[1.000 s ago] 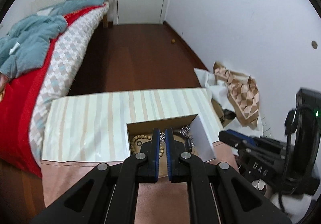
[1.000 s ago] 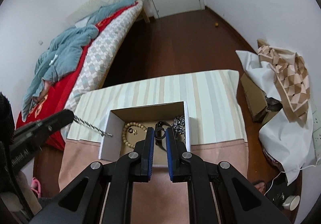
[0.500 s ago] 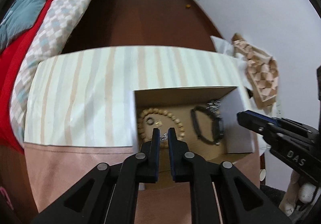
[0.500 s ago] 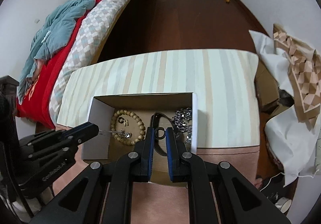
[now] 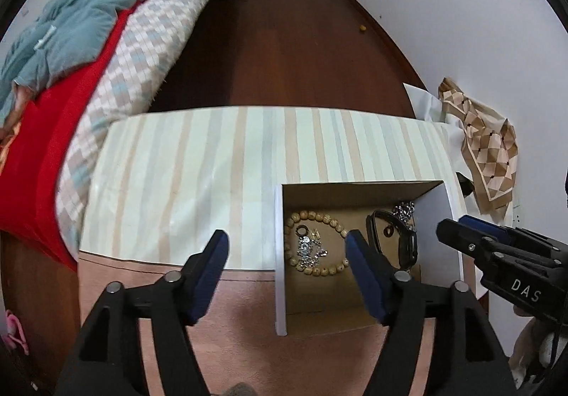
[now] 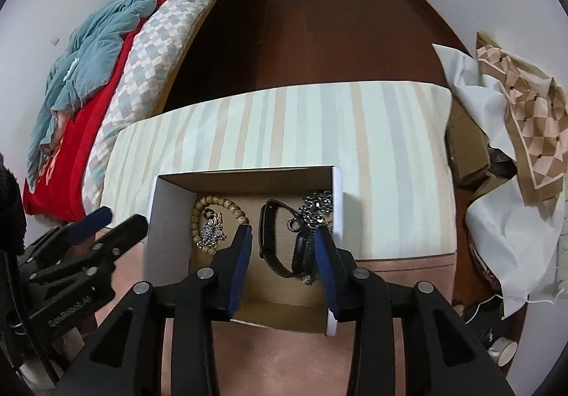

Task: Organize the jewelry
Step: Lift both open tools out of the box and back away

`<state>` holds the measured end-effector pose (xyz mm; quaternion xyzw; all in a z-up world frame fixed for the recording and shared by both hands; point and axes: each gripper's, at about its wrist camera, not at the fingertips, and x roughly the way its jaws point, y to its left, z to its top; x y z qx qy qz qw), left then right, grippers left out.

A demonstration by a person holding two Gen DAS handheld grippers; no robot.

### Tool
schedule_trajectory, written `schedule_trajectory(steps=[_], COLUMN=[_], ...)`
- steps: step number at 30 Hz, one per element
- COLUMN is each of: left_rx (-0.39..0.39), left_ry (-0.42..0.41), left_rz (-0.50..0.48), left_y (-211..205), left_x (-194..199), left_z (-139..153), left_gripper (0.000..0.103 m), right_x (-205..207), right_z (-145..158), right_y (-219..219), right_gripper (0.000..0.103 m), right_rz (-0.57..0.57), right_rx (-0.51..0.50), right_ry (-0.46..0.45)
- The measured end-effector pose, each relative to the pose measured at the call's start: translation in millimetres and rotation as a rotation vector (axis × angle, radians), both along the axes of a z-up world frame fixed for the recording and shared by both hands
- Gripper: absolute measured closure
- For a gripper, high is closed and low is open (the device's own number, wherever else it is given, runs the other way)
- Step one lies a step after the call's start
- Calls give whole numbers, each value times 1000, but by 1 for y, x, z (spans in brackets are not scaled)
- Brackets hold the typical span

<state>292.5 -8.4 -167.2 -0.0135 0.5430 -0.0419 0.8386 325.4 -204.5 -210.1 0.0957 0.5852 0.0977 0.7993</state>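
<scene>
An open cardboard box [image 5: 279, 254] [image 6: 169, 215] sits on the table and holds jewelry. Inside lie a wooden bead bracelet [image 5: 319, 218] [image 6: 227, 204], a silver chain [image 5: 310, 248] [image 6: 211, 234] within its loop, a black band [image 5: 404, 239] [image 6: 269, 236], a small dark ring [image 5: 389, 231] [image 6: 293, 225] and a silver chain bracelet [image 5: 403, 209] [image 6: 316, 207]. My left gripper [image 5: 285, 247] is open and empty over the box's left wall. My right gripper [image 6: 282, 241] is open and empty above the black band.
A striped cloth [image 5: 213, 154] [image 6: 372, 133] covers the far table half; pink surface [image 5: 230, 325] lies near me. A bed with red and teal covers [image 5: 71, 41] stands left. Patterned fabric and white sheets [image 6: 514, 119] pile at the right. A paper cup [image 6: 502, 351] sits low right.
Both grippers have opened from shut. The silver chain that hung from my left gripper now lies in the box inside the bead bracelet, and the ring lies by the black band.
</scene>
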Motion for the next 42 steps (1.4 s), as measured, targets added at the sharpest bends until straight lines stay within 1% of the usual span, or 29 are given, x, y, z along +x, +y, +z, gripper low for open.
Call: schedule_trajectory(steps=[1,2,3,4,5,7,8,9,11,15,20,27,30,35,38,42], left_rx=[15,34,52,70,88,106,110,114,121,123,126,115,101,101,93,87], left_ry=[-14,-28,-37,-42,-44,-46,-46,-46,-47,-48,-81,-173,-206,-279,-304,-312], left_rz=[4,10,14,17,22,29,32,34,35,47,57,80,90,104,116,116], left_y=[0,2,3,4,4,5,6,6,6,6,5,5,6,7,9,11], left_x=[-1,-2,-5,-6,-9,-15,-19,-22,-30,-47,-74,-130,-151,-186,-205,-223], left_z=[3,5,7,8,8,7,7,7,6,12,36,88,111,151,168,182], left_gripper=[18,8,5,1,1,0,0,0,0,0,0,0,0,0,0,0], right_x=[-2,-5,-9,-14,-19,-29,-34,-38,-48,-63,-90,-139,-161,-199,-221,-252], right_z=[3,6,9,12,14,17,18,18,19,26,52,108,134,175,200,229], right_y=[-1,-2,-2,-2,-2,0,-1,-1,0,1,-1,-1,-1,0,-3,-4], right_gripper=[52,39,27,23,19,13,6,1,1,1,1,1,1,1,1,1], right_rz=[-7,-12,-17,-18,-23,-32,-38,-43,-51,-67,-96,-108,-105,-102,-114,-125], right_rx=[-21,-45,-91,-125,-158,-226,-245,-257,-284,-293,-293,-300,-295,-292,-284,-296], right_ry=[-10,-20,-32,-42,-51,-65,-67,-70,-71,-80,-132,-243,-277,-341,-377,-430])
